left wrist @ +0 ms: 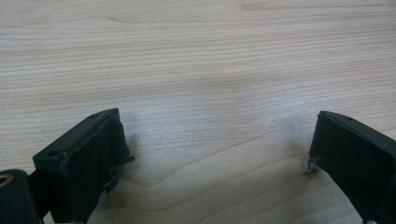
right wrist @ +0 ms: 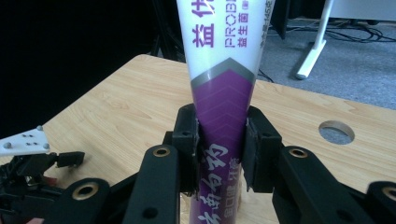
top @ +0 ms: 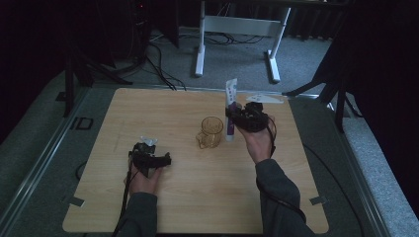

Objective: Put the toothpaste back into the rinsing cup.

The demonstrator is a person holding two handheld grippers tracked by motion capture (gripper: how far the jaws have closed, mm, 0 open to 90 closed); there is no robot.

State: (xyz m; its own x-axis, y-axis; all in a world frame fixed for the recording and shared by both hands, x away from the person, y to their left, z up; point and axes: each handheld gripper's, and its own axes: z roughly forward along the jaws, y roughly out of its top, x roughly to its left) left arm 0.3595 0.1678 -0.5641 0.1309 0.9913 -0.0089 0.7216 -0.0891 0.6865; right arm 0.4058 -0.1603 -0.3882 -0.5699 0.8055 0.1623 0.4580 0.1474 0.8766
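**Now the tube stands up by the cup**

The right gripper has its fingers closed tight on a white and purple tube. The tube stands upright, just beside the brown cup on the worktop. The left gripper rests low, fingers wide open, holding nothing.

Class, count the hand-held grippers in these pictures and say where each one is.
2. The left hand-held gripper rests on the table, open and empty. The right hand-held gripper is beside the amber mug, shut on an upright toothpaste tube.
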